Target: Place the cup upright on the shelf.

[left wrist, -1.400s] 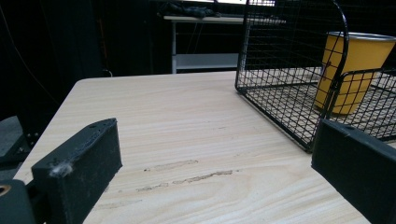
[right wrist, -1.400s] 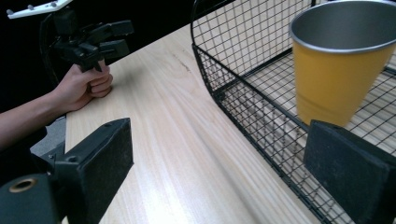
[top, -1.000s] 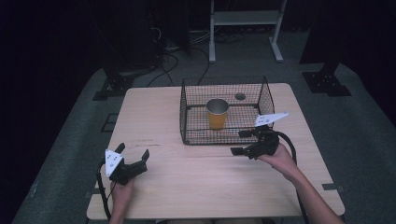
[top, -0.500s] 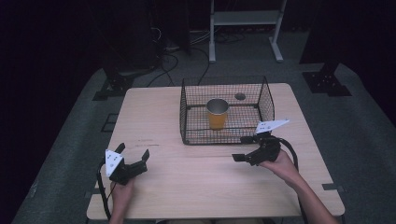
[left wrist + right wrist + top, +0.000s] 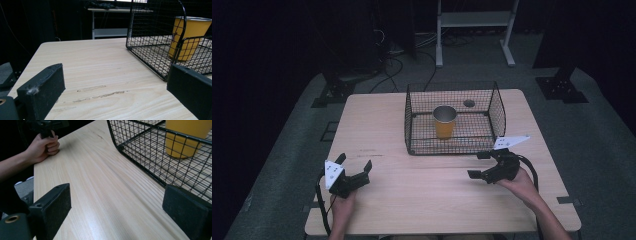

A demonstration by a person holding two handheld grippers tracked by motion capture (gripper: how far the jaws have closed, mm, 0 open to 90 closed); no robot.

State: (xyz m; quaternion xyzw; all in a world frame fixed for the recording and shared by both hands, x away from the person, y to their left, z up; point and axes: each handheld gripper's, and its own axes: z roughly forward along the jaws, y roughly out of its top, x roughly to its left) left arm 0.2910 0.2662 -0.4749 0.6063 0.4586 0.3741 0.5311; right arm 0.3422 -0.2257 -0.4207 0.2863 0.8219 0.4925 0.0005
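A light wooden table (image 5: pixel 422 200) is seen across the middle of the high view, on a grey floor with dark surroundings. A black wire basket (image 5: pixel 412 120) is set on the upper centre of the tabletop, open at the top. Inside it, toward its middle, a yellow cup (image 5: pixel 444 121) with a metallic rim is seen standing upright on the wire floor. A small dark round object (image 5: pixel 469 103) is noted beyond the cup, near the basket's far wall; what it is cannot be told.

The left gripper (image 5: pixel 354 171) is held at the lower left of the high view, close to the table's near edge, a grey plate on its top. Its jaws are spread wide apart with nothing between them; in the left gripper view bare wood is seen between the two black jaws, with the basket and cup at the upper right of that frame.

The right gripper (image 5: pixel 479 165) is held at the lower right of the high view, just in front of the basket's near right corner and apart from it. Its jaws are likewise spread, nothing gripped. In the right gripper view the basket wall is seen at the upper right, the cup behind the mesh, and the left hand (image 5: pixel 43 146) resting on the table edge at the upper left.

A white shelf frame (image 5: pixel 474 20) is seen on the floor at the top of the high view.
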